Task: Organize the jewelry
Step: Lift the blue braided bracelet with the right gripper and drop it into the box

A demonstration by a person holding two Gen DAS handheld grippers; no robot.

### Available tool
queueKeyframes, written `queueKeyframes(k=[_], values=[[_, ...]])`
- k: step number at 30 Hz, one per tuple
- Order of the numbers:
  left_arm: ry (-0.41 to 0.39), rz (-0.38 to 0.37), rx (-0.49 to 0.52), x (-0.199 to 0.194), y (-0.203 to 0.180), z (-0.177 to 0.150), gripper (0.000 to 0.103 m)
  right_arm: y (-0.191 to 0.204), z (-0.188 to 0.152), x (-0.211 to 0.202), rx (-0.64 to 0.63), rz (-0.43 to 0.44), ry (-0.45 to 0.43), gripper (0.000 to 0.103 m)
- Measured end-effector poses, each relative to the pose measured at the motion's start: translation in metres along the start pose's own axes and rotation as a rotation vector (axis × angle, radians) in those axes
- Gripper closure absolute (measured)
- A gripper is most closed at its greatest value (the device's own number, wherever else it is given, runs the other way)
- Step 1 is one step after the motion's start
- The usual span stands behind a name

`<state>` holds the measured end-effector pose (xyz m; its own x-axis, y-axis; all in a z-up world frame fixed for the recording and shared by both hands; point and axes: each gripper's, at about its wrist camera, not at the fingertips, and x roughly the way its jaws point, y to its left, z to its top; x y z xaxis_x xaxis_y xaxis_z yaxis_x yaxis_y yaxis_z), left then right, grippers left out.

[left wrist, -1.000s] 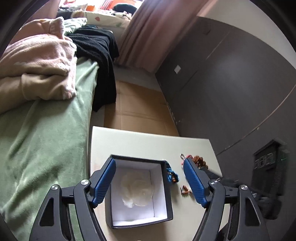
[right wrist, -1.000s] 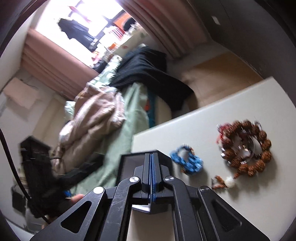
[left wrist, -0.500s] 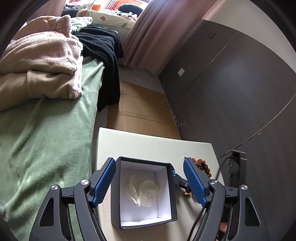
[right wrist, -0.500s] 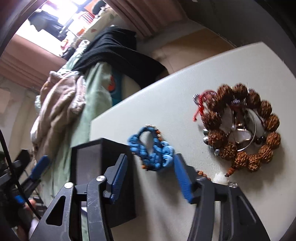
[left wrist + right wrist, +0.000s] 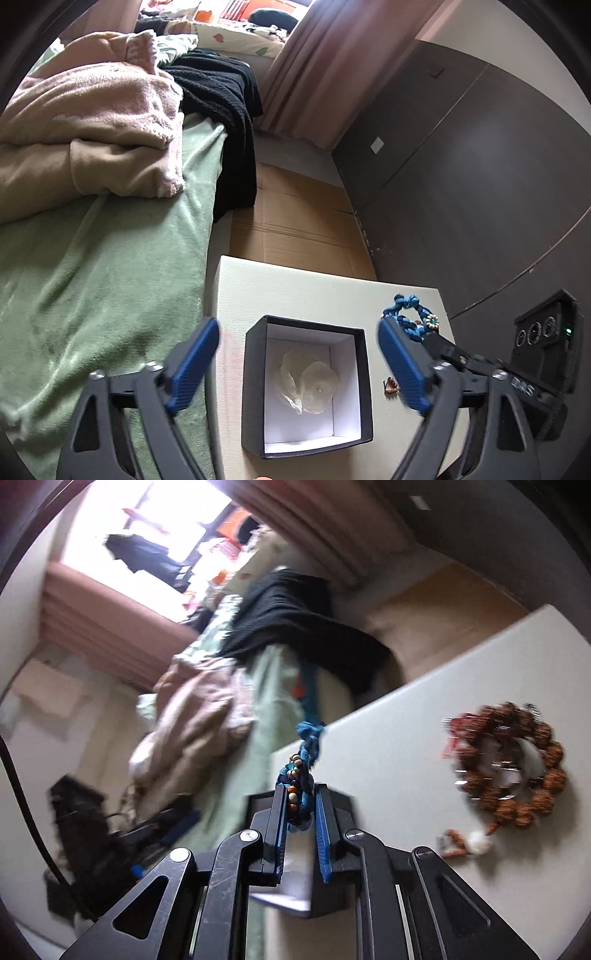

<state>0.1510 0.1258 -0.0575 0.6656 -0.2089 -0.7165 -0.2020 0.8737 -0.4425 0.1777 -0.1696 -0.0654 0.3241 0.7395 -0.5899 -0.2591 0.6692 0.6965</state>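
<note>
The left gripper (image 5: 297,360) has just been widening; its blue fingers (image 5: 192,363) stand well apart on either side of the black box (image 5: 255,387), touching neither wall. A pale translucent piece (image 5: 306,380) lies inside. The right gripper (image 5: 300,819), just narrowed, pinches the blue braided bracelet (image 5: 301,775) (small beads woven in), lifted off the white table (image 5: 388,775). Farther right, the brown bead bracelet (image 5: 517,771) rests there.

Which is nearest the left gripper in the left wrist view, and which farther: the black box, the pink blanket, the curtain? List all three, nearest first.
1. black box, on the white board between the open fingers of the left gripper.
2. pink blanket, heaped on the bed, upper left.
3. curtain, hanging at the far end of the room.
</note>
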Motion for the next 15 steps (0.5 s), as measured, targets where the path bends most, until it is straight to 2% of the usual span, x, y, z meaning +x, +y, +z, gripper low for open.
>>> queueKeyframes(k=[4,6,7,8,15], values=[[-0.019,0.004,-0.019,-0.002,0.004,0.002,0.010,0.026,-0.007,0.015,-0.064,0.108,0.084,0.083],[-0.024,0.007,-0.025,-0.003,0.005,0.002,0.010,0.035,-0.013,0.023,-0.092,0.115,0.140,0.059],[-0.025,0.007,-0.027,-0.003,0.005,0.003,0.010,0.036,-0.015,0.029,-0.090,0.113,0.174,0.035],[-0.025,0.006,-0.028,-0.003,0.006,0.002,0.010,0.035,-0.017,0.029,-0.083,0.107,0.173,0.030],[-0.029,-0.008,0.004,0.000,-0.010,-0.001,0.010,0.007,-0.004,-0.008,-0.022,0.047,0.070,0.030]])
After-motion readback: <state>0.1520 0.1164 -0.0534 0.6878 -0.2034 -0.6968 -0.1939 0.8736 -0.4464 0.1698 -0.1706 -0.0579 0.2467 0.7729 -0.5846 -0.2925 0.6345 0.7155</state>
